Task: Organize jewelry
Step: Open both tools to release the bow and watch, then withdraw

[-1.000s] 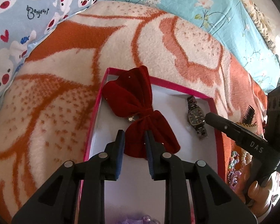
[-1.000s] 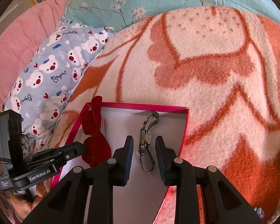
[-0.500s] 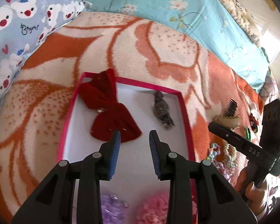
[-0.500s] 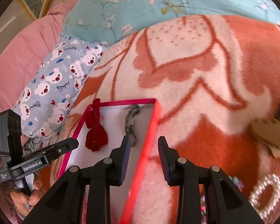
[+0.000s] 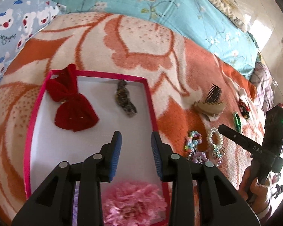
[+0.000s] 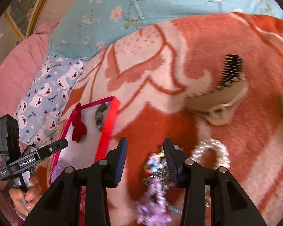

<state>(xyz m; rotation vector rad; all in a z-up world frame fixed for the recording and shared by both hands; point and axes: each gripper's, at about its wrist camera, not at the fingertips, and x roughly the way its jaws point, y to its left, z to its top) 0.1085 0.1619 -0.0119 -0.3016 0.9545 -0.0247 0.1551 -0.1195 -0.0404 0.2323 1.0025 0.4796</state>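
A pink-rimmed box point(image 5: 151, 101) with a white floor lies on the orange blanket. It holds a red velvet bow point(image 5: 71, 105), a dark wristwatch point(image 5: 124, 98) and a pink pompom point(image 5: 132, 203). My left gripper point(image 5: 135, 141) is open and empty above the box's near right part. My right gripper point(image 6: 145, 150) is open and empty over a pile of colourful bead bracelets point(image 6: 154, 162) right of the box point(image 6: 108, 124). A pearl bracelet point(image 6: 211, 152) and a purple flower piece point(image 6: 152, 207) lie beside it.
A tan hair comb clip point(image 5: 210, 101) point(image 6: 224, 94), a green piece point(image 5: 236, 121) and a red piece point(image 5: 244, 108) lie on the blanket to the right. A bear-print pillow point(image 6: 45, 96) and blue floral bedding point(image 5: 141, 5) lie behind.
Both grippers have pulled back from the box and opened wider. The right one has swung right, away from the watch, to above the bead pile.
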